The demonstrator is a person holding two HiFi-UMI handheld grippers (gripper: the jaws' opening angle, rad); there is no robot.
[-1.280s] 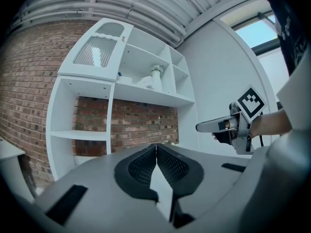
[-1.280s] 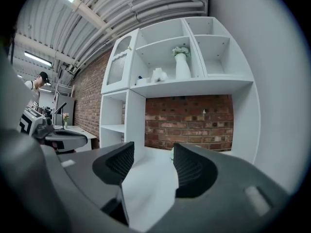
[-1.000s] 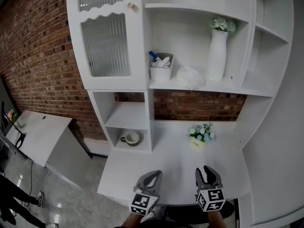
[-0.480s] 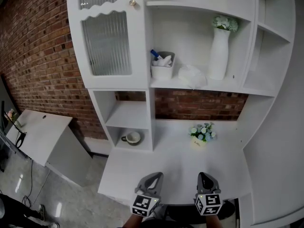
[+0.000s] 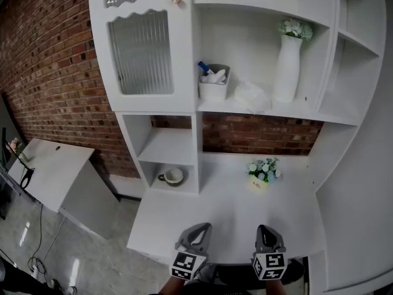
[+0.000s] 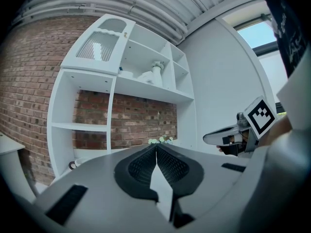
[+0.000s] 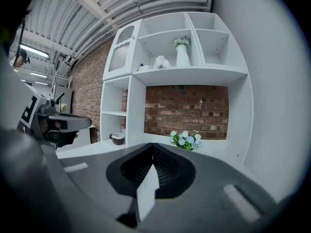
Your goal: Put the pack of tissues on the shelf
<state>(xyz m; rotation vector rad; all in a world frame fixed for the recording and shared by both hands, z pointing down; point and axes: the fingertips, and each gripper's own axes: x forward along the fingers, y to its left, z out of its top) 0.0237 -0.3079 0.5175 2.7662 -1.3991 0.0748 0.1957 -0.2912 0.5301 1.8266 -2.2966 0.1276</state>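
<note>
The left hand-held gripper (image 5: 196, 229) and the right hand-held gripper (image 5: 266, 231) sit side by side at the near edge of the counter (image 5: 227, 204). Each has its 2 jaws pressed together on nothing. The pack of tissues (image 5: 251, 96) lies on the far shelf (image 5: 310, 111), between a white tub (image 5: 214, 90) on its left and a tall vase (image 5: 287, 72) on its right.

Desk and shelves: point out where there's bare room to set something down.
Free: the desk left of the flower pot, and the cubby above the cup. Crowded: the upper shelf, with bin, tissues and vase.
</note>
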